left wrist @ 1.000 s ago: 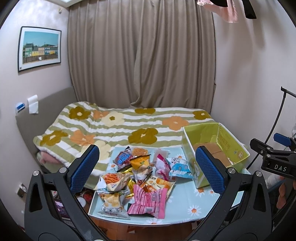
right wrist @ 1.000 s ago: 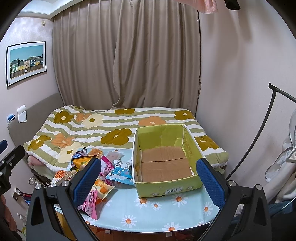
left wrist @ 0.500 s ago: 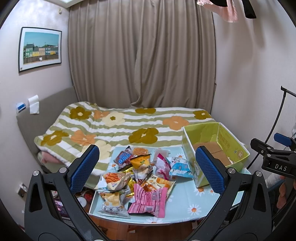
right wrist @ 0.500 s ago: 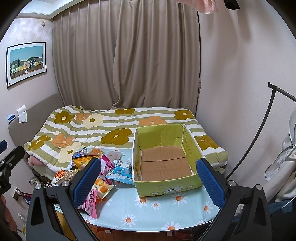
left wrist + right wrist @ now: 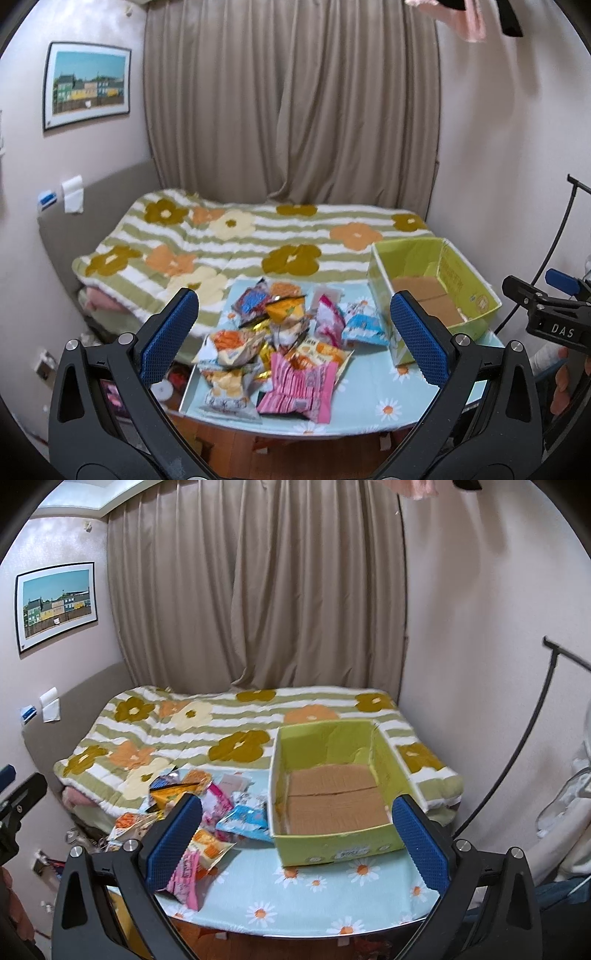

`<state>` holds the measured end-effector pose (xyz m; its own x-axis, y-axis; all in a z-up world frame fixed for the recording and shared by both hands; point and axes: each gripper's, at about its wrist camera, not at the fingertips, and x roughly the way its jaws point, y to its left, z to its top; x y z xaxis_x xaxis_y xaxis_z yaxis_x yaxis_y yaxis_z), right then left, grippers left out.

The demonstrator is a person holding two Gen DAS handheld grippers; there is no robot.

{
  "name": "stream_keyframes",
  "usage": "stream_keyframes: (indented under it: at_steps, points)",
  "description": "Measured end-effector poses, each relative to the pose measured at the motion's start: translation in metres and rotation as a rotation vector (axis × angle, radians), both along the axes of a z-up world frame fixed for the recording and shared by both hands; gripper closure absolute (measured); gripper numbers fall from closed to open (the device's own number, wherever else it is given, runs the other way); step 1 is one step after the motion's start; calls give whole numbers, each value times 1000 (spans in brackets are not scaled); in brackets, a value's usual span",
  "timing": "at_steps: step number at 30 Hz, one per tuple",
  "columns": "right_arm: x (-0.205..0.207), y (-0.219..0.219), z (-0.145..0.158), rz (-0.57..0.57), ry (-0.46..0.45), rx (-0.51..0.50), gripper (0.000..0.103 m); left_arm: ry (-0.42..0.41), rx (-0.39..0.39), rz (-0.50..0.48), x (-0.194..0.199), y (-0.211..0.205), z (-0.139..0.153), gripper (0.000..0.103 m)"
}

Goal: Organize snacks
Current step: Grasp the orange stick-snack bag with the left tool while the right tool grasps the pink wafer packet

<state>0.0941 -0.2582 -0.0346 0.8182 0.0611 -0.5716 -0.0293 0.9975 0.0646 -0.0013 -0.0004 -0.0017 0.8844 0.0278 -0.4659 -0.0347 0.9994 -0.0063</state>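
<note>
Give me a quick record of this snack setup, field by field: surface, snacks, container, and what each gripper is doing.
surface: table with daisy-print cloth
snacks: pile of packets left of the box
container: green cardboard box, no snacks inside
left gripper: jaws open, holding nothing, above the pile
right gripper: jaws open, holding nothing, facing the box

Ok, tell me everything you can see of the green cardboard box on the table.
The green cardboard box is an open-topped, rectangular carton, yellow-green on its walls, with a bare brown cardboard floor whose flaps meet in a seam. The inside walls look creased. It holds nothing visible. A small label sits low on its near wall, too blurred to read. It stands upright on the daisy-print table, at the right side, backing onto the flowered bedspread. The blue snack packet lies at its left wall; contact is unclear.
</note>
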Motion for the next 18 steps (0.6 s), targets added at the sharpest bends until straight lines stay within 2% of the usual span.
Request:
stream_keyframes:
  at_steps: [4, 9, 14, 18]
  points:
    - [12, 8, -22, 86, 68, 34, 1, 84, -16, 59, 6, 15, -16, 0]
    - [33, 26, -69, 196, 184, 106, 1, 176, -22, 120, 13, 44, -52, 0]
    - [51, 52, -111, 259, 317, 208, 1, 252, -29, 117, 34, 75, -84, 0]
    - [65, 83, -146, 291, 418, 241, 1, 324, -24, 66, 67, 98, -116, 0]
